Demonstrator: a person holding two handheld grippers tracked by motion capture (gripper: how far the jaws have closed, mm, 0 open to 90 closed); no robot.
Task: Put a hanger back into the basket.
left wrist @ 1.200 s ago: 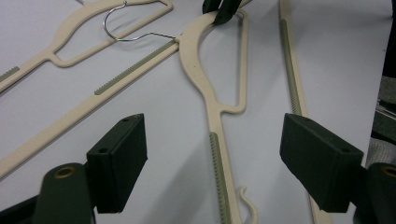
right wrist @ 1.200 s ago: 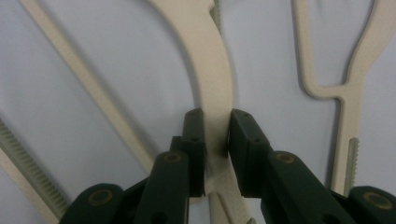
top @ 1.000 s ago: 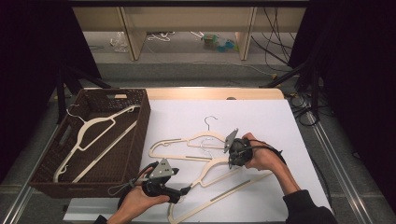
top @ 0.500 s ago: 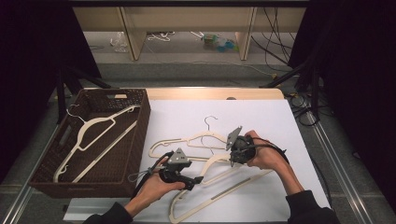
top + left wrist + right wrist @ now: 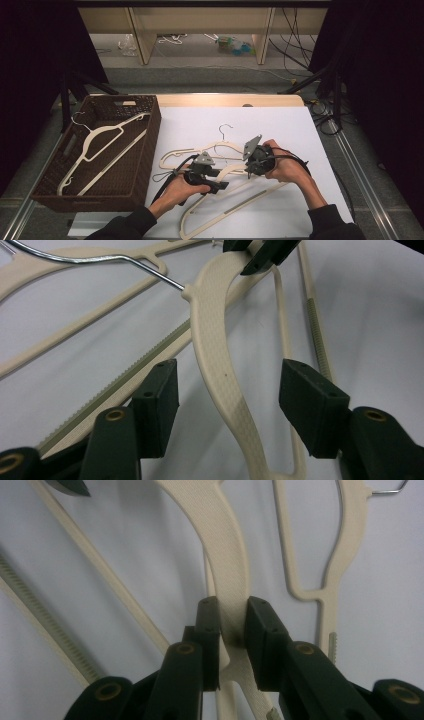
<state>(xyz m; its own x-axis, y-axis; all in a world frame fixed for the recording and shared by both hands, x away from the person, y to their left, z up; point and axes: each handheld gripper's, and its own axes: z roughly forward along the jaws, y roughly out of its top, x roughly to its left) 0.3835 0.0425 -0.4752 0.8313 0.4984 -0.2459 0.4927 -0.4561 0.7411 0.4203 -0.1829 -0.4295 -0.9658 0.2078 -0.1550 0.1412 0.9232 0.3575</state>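
While you are clamping your right gripper (image 5: 232,625) on the shoulder of the nearer cream plastic hanger with a wire hook (image 5: 235,200), your left gripper (image 5: 227,395) is standing spread wide, its jaws straddling the same hanger's other shoulder without touching it.

Location: this hanger is lying on the white table sheet (image 5: 300,130), near your edge, partly crossing a second cream plastic hanger (image 5: 200,152) just behind it. A third cream hanger (image 5: 100,145) is sitting in the brown woven basket (image 5: 150,150) at the left.

Orientation: its long axis is running diagonally, from near-left to far-right in the high view. Its neck is sitting at the far side between the grippers; which way its hook is curling I cannot tell.

Risks, in my judgement:
- You are gripping at one narrow point, so the hanger is likely to pivot or slip if lifted by the right alone.
- The two hangers are overlapping, so the rear one is at risk of being dragged along.
- The left jaws are risking a close on the crossbar (image 5: 120,375) underneath.
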